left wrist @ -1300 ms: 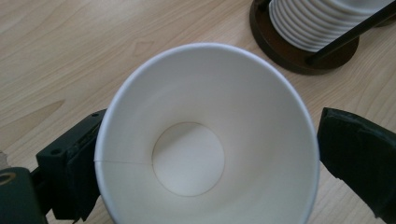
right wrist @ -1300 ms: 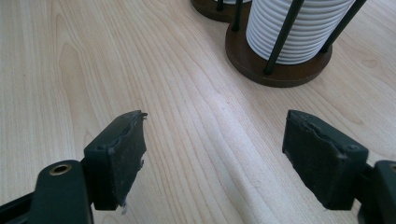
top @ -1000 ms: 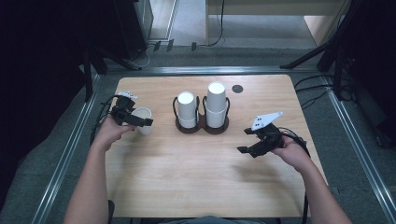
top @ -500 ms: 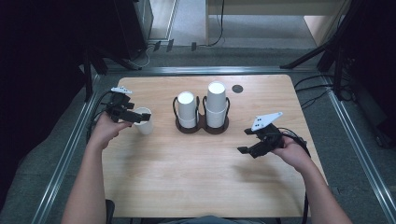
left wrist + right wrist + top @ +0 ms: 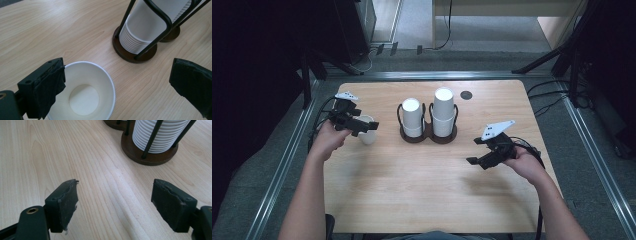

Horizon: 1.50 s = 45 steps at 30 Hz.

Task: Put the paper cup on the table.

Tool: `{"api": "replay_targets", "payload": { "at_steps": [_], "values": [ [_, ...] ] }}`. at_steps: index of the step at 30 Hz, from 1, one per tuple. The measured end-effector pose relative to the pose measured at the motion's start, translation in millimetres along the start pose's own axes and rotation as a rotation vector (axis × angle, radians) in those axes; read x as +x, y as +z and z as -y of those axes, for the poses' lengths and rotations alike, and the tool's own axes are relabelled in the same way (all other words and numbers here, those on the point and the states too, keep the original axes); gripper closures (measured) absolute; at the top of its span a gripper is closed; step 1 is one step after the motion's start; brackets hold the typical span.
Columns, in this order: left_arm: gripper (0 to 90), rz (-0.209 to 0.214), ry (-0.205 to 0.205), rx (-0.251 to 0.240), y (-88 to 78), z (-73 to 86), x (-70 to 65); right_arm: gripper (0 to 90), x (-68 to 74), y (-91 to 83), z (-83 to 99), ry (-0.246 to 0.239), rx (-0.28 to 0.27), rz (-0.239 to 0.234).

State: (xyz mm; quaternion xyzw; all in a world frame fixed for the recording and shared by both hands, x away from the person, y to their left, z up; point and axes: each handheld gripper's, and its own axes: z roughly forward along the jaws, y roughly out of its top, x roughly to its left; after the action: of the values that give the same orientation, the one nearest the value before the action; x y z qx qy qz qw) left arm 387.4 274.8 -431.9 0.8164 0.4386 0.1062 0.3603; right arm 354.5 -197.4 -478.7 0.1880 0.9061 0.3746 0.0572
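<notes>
A single white paper cup (image 5: 369, 137) stands upright on the wooden table (image 5: 422, 195) at the left. My left gripper (image 5: 364, 127) hovers over it, open. In the left gripper view the cup (image 5: 85, 92) shows its empty inside, its rim against the left pad (image 5: 47, 87), and the gripper (image 5: 117, 82) is wide open. Two stacks of white cups stand in black wire holders, a shorter one (image 5: 412, 117) and a taller one (image 5: 443, 112). My right gripper (image 5: 474, 151) is low over the right of the table, and in its own view it (image 5: 115, 200) is open over bare wood.
A small black disc (image 5: 466, 95) lies on the table behind the taller stack. The shorter stack's dark round base (image 5: 132, 52) lies just beyond the single cup. The taller stack's base (image 5: 150, 152) stands ahead of my right gripper. Metal rails frame the table.
My left gripper has drifted slightly toward the far left while the single cup stays standing in place. My right gripper has not moved.
</notes>
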Motion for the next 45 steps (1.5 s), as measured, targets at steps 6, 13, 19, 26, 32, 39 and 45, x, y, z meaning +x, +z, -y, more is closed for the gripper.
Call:
{"api": "replay_targets", "payload": {
  "at_steps": [6, 13, 19, 26, 32, 39, 45],
  "values": [
    [0.6, 0.011, 0.029, -0.015, 3.5, 0.6, -9.9, 21.4, 1.0, 0.4, -0.8, -0.001, -0.002, 0.0],
    [0.6, 0.021, 0.078, -0.028, 6.9, -0.3, -24.7, 20.9, -0.3, -1.5, -2.7, 0.077, -0.035, -0.016],
    [0.6, 0.051, 0.121, -0.002, 16.5, -0.6, -40.3, 20.9, -0.5, -1.0, -2.3, 0.079, -0.033, -0.015],
    [0.6, 0.086, 0.169, 0.014, 25.4, -0.1, -55.3, 20.6, -0.3, -0.5, -3.2, 0.109, -0.044, -0.018],
    [0.6, 0.12, 0.188, 0.03, 34.1, 2.0, -68.7, 20.6, 0.8, 0.5, -3.3, 0.101, -0.035, -0.014],
    [0.6, 0.144, 0.21, 0.041, 42.3, 3.2, -86.4, 20.6, 1.6, 1.2, -3.3, 0.096, -0.035, -0.007],
    [0.6, 0.178, 0.231, 0.066, 52.2, 3.0, -98.4, 20.6, 2.3, 2.7, -4.3, 0.108, -0.032, -0.018]
  ]
}}
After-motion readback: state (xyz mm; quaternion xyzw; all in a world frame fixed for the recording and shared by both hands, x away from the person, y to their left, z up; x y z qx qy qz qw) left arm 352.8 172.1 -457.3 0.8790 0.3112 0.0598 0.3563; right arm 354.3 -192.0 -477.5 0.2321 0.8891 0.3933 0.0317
